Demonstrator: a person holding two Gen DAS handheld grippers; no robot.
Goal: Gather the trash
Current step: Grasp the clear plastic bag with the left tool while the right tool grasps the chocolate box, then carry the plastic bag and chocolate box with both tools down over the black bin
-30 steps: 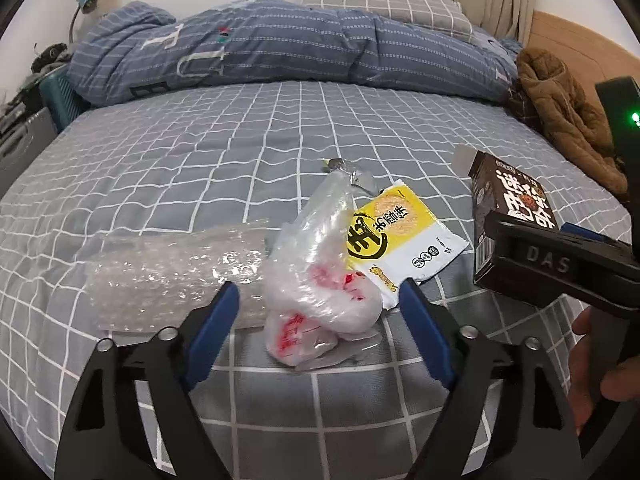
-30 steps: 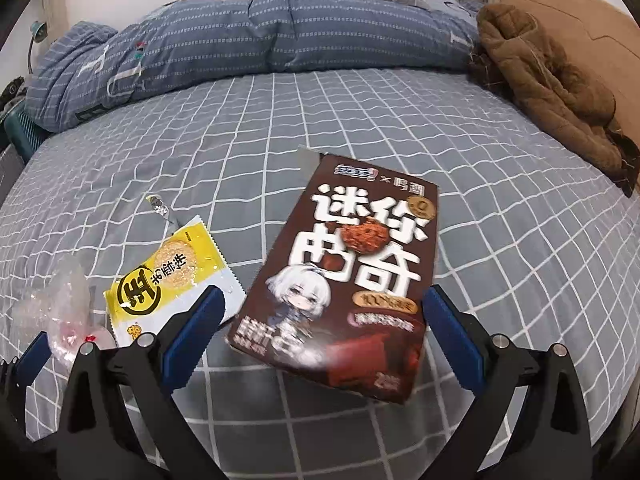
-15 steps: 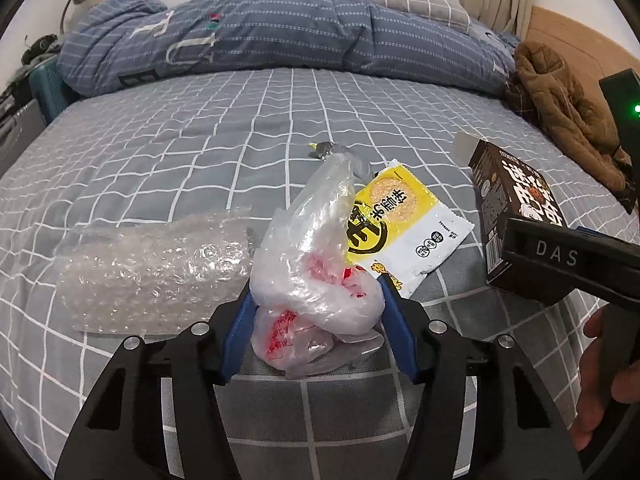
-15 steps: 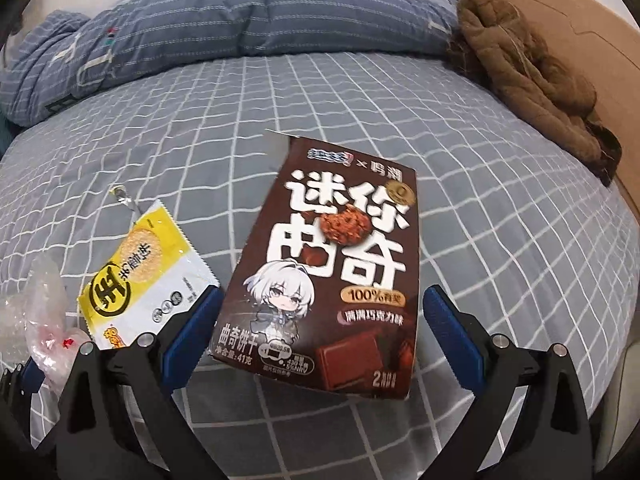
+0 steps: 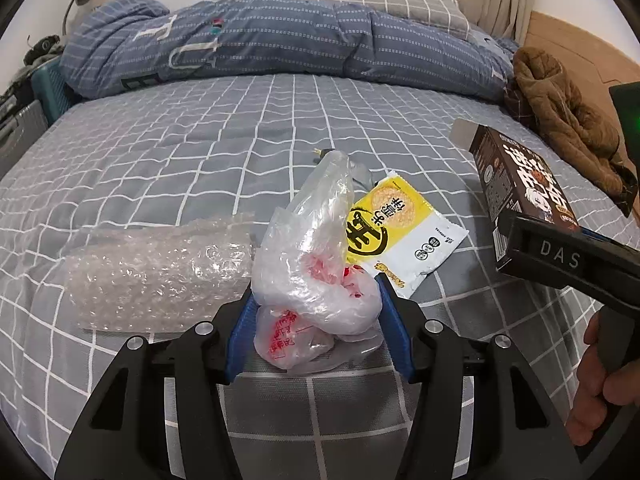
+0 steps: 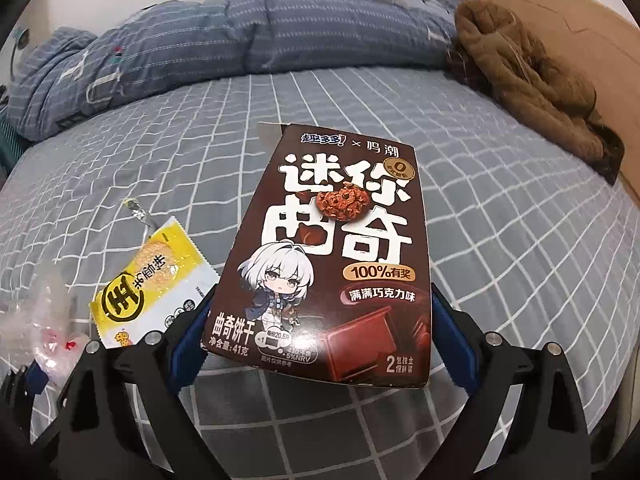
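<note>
Your left gripper (image 5: 316, 324) has its blue fingers (image 5: 240, 336) pressed on both sides of the crumpled plastic bag (image 5: 316, 280), holding it low over the bed (image 5: 200, 152); the bubble wrap (image 5: 160, 268) lies just beside it on the left; the yellow snack packet (image 5: 400, 232) lies flat just behind it; your right gripper (image 6: 320, 332) has its fingers (image 6: 188, 340) tight on the two side edges of the brown cookie box (image 6: 332, 256), holding it tilted above the bed; a brown coat (image 6: 528, 76) lies far off by the headboard.
</note>
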